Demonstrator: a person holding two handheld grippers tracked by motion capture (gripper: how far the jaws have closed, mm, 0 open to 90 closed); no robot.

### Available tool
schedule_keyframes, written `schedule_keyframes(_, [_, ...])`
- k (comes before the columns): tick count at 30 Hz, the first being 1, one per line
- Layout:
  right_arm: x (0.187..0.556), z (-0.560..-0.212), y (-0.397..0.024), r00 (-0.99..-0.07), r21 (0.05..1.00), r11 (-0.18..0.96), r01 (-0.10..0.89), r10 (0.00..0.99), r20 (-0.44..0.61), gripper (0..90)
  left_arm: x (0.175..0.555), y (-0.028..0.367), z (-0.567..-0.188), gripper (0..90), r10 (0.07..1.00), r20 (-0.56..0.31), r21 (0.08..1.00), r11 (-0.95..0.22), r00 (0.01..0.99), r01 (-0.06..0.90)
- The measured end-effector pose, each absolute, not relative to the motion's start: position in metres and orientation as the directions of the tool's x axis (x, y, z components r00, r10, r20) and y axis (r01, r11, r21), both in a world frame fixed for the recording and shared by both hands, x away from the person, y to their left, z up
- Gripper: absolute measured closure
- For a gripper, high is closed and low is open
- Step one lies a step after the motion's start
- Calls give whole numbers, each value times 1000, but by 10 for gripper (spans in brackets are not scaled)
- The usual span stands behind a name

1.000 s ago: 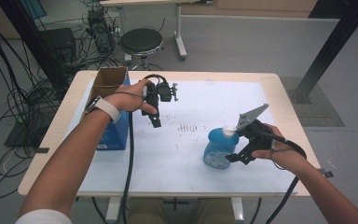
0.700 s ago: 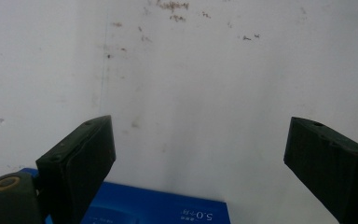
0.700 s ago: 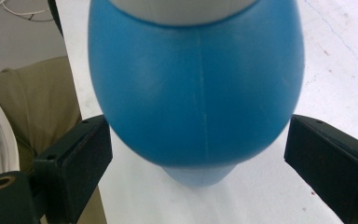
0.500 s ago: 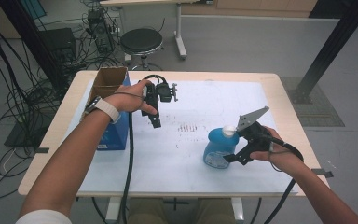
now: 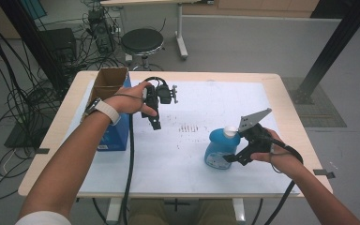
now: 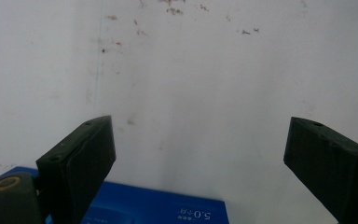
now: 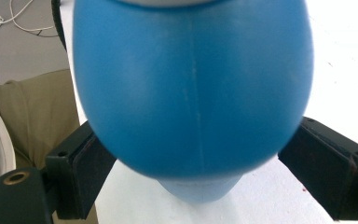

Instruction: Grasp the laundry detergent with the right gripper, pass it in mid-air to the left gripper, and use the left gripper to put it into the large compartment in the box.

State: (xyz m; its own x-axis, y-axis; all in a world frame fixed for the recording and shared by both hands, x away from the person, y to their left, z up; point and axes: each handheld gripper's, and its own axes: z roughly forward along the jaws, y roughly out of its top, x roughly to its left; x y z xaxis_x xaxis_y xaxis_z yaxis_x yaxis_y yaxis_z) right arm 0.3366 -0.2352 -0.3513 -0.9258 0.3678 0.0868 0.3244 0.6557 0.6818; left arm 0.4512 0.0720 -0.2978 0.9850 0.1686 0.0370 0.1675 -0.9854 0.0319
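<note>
A blue bottle [image 5: 217, 149] with a white cap stands at the table's front right. My right gripper [image 5: 232, 157] reaches around it from the right. In the right gripper view the bottle [image 7: 191, 93] sits between the two jaws, whose pads touch its sides. The right gripper [image 7: 196, 172] has just been closing on it. My left gripper [image 5: 155, 123] hangs over the table's left half, pointing down. Its jaws stand wide apart, and in the left gripper view the gripper [image 6: 198, 158] has only the white table surface between them.
A blue carton [image 5: 115, 136] with open brown flaps stands at the table's left edge, and its edge [image 6: 158, 210] lies just below the left jaws. A white sheet [image 5: 192, 164] covers the tabletop. A round stool [image 5: 142, 41] and floor cables [image 5: 23, 98] lie beyond.
The right gripper's jaws have drawn in around the blue bottle, which stays in place. The left hand and its gripper have not moved.
</note>
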Motion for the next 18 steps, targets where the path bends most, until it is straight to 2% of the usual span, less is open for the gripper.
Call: schedule_keyframes(18, [335,-356,-235,-923,709,626,324,375,91,132,451,71,-297,94,168,39,34,-985,985,167])
